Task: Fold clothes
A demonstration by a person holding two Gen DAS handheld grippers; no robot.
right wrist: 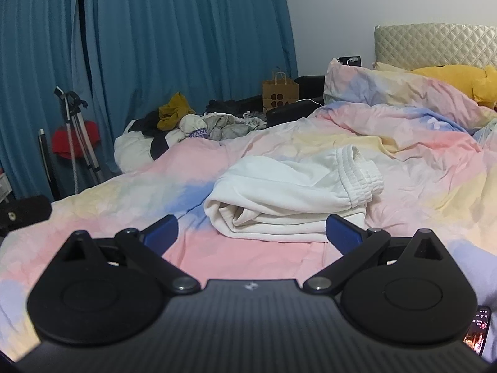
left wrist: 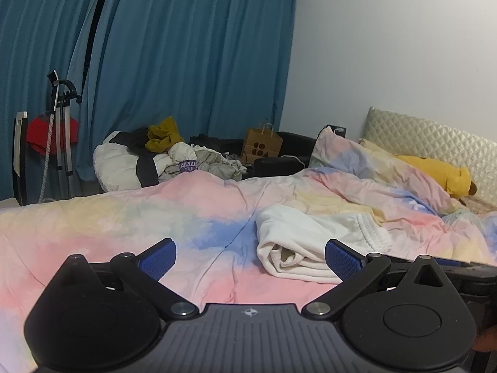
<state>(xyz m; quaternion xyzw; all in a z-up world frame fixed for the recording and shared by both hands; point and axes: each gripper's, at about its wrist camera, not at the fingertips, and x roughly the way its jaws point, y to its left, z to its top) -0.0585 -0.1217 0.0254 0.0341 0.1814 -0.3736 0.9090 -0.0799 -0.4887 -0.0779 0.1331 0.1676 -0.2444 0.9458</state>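
**Both tongs spread over folded white garment on bed**

Bed (right wrist: 248,258), pastel duvet, carries the folded white garment (right wrist: 289,195) near its middle. Left tongs (left wrist: 250,259) stand spread, empty, garment just ahead to their right. Right tongs (right wrist: 251,233) stand spread wide, nothing pinched, garment just beyond their tips.

Paper bag (right wrist: 280,93) beside blue curtains (right wrist: 174,40)

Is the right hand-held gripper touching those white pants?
Cannot tell. In the right wrist view the open right hand-held gripper has one finger overlapping the white pants, but no contact or gap shows.
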